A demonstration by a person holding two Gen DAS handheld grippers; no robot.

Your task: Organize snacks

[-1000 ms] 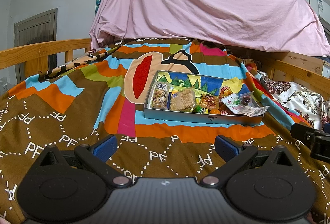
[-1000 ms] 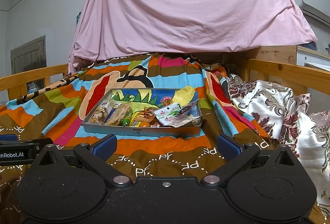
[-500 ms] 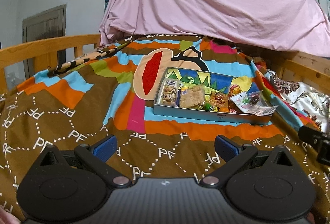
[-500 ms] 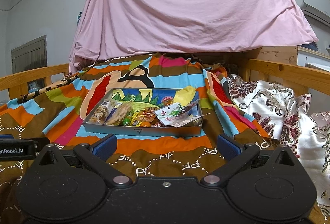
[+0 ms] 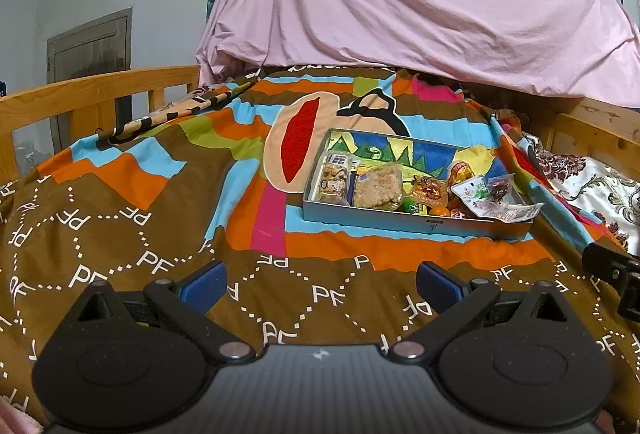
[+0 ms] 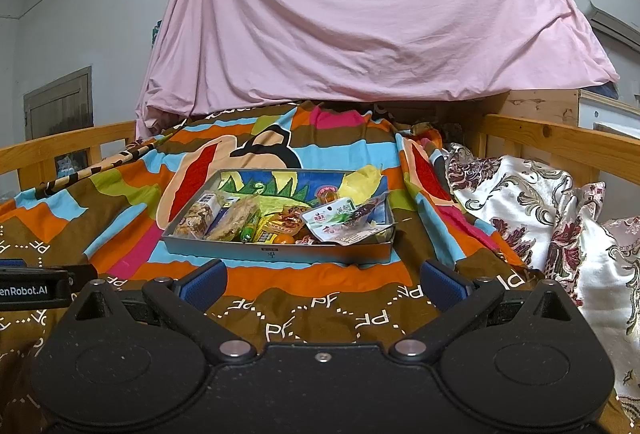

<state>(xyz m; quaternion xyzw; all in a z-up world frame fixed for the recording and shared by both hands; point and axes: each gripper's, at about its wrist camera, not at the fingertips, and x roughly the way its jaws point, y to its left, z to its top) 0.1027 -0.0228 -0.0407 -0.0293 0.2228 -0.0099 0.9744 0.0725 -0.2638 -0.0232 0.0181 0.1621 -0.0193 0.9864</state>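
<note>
A grey metal tray [image 5: 400,224] [image 6: 280,254] with a colourful painted bottom lies on the patterned bedspread. In it are several snack packets: a nut bar pack [image 5: 334,182] [image 6: 196,220], a rice cake pack [image 5: 378,186] [image 6: 234,220], a red-orange packet [image 5: 430,190] and a white-green pouch [image 5: 476,194] [image 6: 332,214]. My left gripper [image 5: 320,284] is open and empty, short of the tray and to its left. My right gripper [image 6: 322,284] is open and empty, just short of the tray's front wall.
Wooden bed rails stand at the left [image 5: 80,94] and right [image 6: 560,142]. A pink sheet [image 6: 360,26] hangs behind the bed. A floral white pillow [image 6: 560,218] lies at the right. The other gripper shows at the view edges [image 5: 616,270] [image 6: 36,288].
The left wrist view has swung to the left, so the tray now sits further right in it. The right gripper has barely moved. Both stay open.
</note>
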